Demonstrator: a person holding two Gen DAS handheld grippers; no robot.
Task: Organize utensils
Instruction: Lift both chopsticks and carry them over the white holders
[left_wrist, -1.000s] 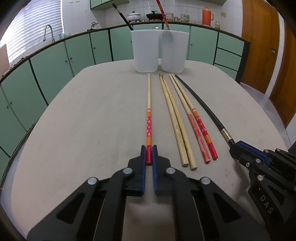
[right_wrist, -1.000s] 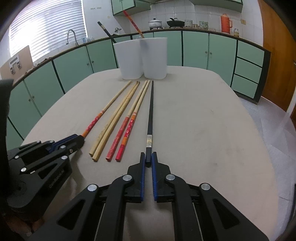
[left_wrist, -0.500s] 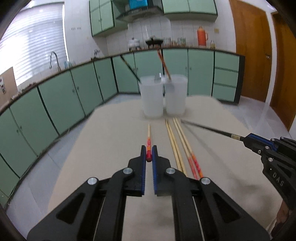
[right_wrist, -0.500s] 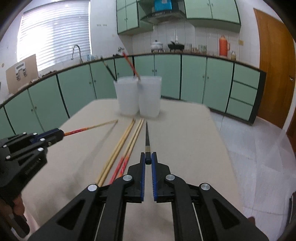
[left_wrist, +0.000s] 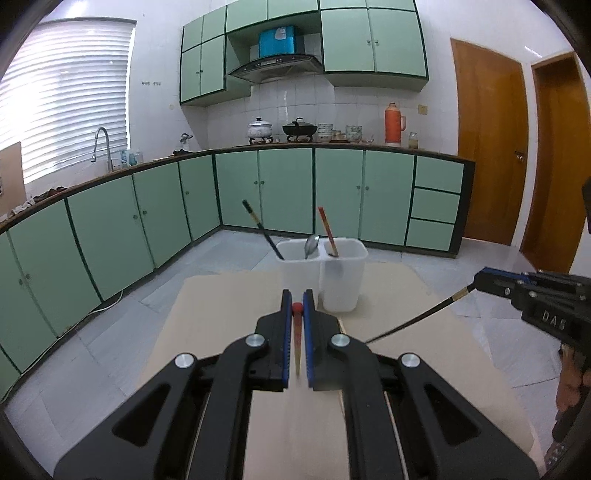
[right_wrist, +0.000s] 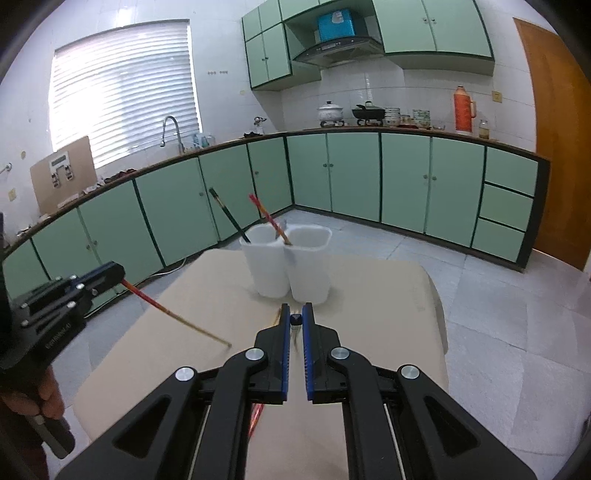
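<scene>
**A:** So compared with a second ago, both sets of tongs are way up off the table (left_wrist: 229, 295). Before, each one was pinching the near end of a chopstick that lay flat on the tabletop; now both sticks hang in the air and the view takes in the whole kitchen instead of mostly tabletop.

**B:** Which one has what?

**A:** The left gripper (left_wrist: 297, 308) is clamped on the red-ended chopstick (left_wrist: 296, 307). From its own camera you see the red butt end squeezed between the blue pads, with the pale shaft dropping away below. From the right camera that same stick slants out and down toward the table, tip low over the surface; can't tell if it touches. The right gripper (right_wrist: 294, 319) is closed on the black chopstick (right_wrist: 294, 318), dark end between the pads, and the left view shows it drooping down to the table.

**B:** And the cups?

**A:** The two white cups (right_wrist: 288, 258) sit touching side by side at the far end of the table, ahead of both tongs, one with a black stick in it, the other a red one. Leftover chopsticks (right_wrist: 256, 415) are mostly hidden under the jaws.
</scene>
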